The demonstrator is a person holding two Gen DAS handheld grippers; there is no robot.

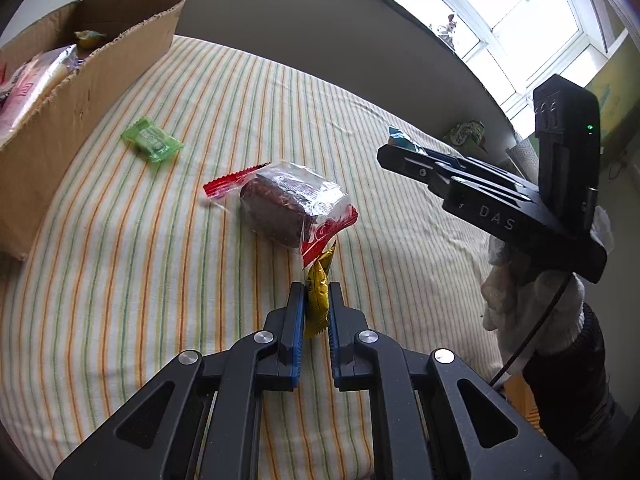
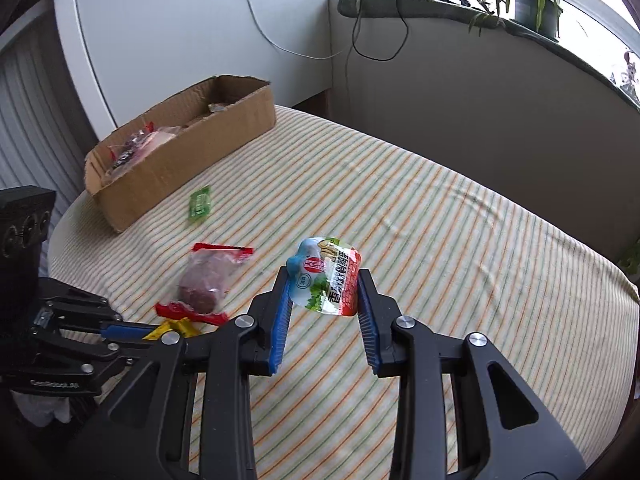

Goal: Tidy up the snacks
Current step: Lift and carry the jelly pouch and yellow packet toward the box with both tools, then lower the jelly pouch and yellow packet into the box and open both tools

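Left claw (image 1: 316, 300) clamped tight on yellow packet (image 1: 317, 300), packet's lower end hidden between pads. Right claw (image 2: 325, 280) part-closed gripping blue-white pouch (image 2: 326, 280) above striped worktop (image 2: 440, 240). Red-wrapped cake (image 1: 288, 208) and green packet (image 1: 152, 145) lie on worktop; cardboard box (image 1: 80, 100) cut off at left, contents hard to make out

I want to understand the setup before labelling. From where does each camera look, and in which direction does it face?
Left wrist: sits on the left claw, looking down over the striped cloth; the claw is shut on a yellow packet; the right claw and a gloved hand show.
Right wrist: sits on the right claw, facing the cardboard box; it grips a blue-and-red packet.
Shared: the box, green packet, wrapped brown cake.
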